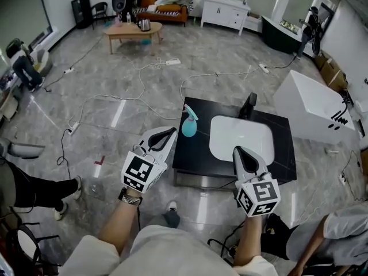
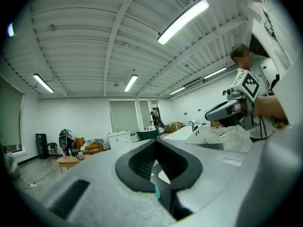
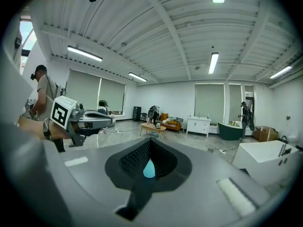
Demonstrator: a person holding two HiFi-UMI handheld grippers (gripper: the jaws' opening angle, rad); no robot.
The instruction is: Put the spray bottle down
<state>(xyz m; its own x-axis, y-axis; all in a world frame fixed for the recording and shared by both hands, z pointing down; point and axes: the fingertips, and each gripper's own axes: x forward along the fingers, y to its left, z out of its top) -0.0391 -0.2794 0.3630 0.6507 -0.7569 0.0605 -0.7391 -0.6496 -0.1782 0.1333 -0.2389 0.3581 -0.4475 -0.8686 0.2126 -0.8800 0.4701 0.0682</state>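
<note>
A teal spray bottle (image 1: 189, 125) stands upright on the left edge of the black counter (image 1: 195, 160), beside the white sink basin (image 1: 240, 138). My left gripper (image 1: 171, 131) hovers just left of the bottle and apart from it, its jaws shut on nothing. My right gripper (image 1: 239, 150) is over the counter's front, below the basin, jaws together and empty. In the right gripper view the bottle (image 3: 149, 169) shows as a teal drop behind the jaws, and the left gripper (image 3: 92, 120) is at the left. A teal sliver of the bottle (image 2: 155, 189) shows in the left gripper view.
A black faucet (image 1: 248, 105) rises behind the basin. A white bathtub (image 1: 313, 111) stands to the right. Cables (image 1: 144, 99) trail over the grey floor. A wooden table (image 1: 132, 32) is far back. One person sits at the left (image 1: 34, 191), another crouches at the lower right (image 1: 322, 234).
</note>
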